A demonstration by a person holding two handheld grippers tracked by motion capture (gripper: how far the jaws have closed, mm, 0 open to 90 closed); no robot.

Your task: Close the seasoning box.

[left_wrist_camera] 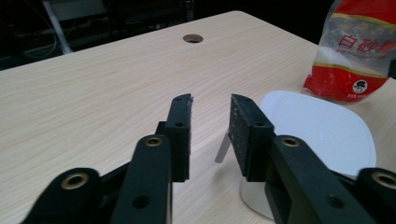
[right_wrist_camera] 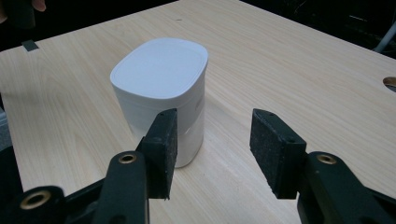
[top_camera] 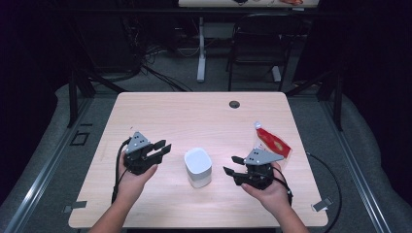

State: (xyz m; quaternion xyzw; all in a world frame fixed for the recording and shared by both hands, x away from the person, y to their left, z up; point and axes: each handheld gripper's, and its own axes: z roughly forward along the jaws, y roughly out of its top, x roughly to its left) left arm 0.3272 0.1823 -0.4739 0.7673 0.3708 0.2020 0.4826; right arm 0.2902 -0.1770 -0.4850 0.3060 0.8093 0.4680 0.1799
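A white container (top_camera: pixel 198 167) with rounded corners and a flat, closed white lid is standing upright near the middle of the front half of the wooden table (top_camera: pixel 194 116), resting alone on the bare wood and touching nothing around it. In the right gripper view the container (right_wrist_camera: pixel 161 93) is showing smooth, plain walls that are narrowing slightly toward the base, with the lid sitting flush and level on top. In the left gripper view its lid (left_wrist_camera: pixel 322 130) is facing up as a flat white rounded square with a thin raised rim line running around its edge.
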